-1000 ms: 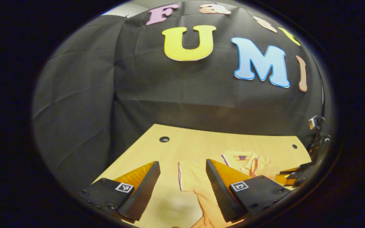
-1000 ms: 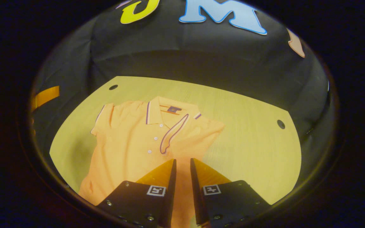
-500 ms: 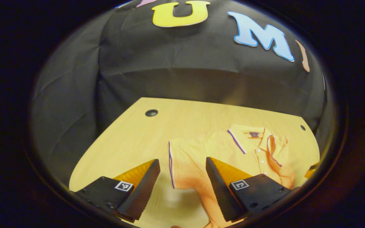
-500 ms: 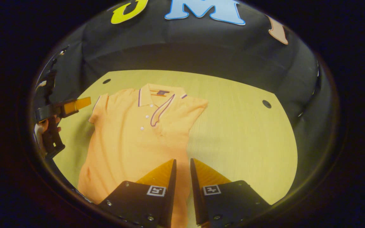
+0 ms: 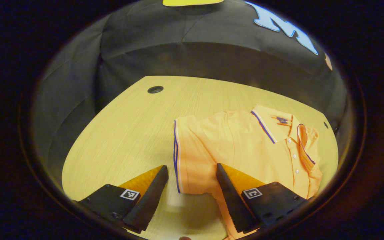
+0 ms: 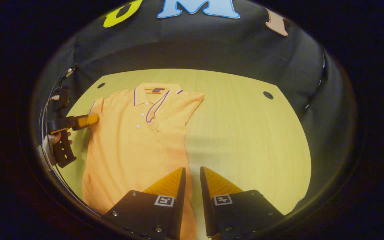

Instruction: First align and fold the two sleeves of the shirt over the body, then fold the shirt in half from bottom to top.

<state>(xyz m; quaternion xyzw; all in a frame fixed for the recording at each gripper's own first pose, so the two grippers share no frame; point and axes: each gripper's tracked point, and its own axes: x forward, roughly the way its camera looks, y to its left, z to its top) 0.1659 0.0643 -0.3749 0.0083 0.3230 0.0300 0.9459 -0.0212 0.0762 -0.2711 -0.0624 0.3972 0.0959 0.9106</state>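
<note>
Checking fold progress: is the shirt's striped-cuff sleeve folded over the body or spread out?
Spread out. The sleeve lies flat on the table, beside the shirt body, the left gripper open around its cuff.

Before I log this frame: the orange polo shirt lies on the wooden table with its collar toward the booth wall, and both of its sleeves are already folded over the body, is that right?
Not quite. In the left gripper view, one short sleeve of the orange polo shirt lies spread out flat on the wooden table, between the open left gripper's fingers. The collar does point toward the booth wall.
</note>
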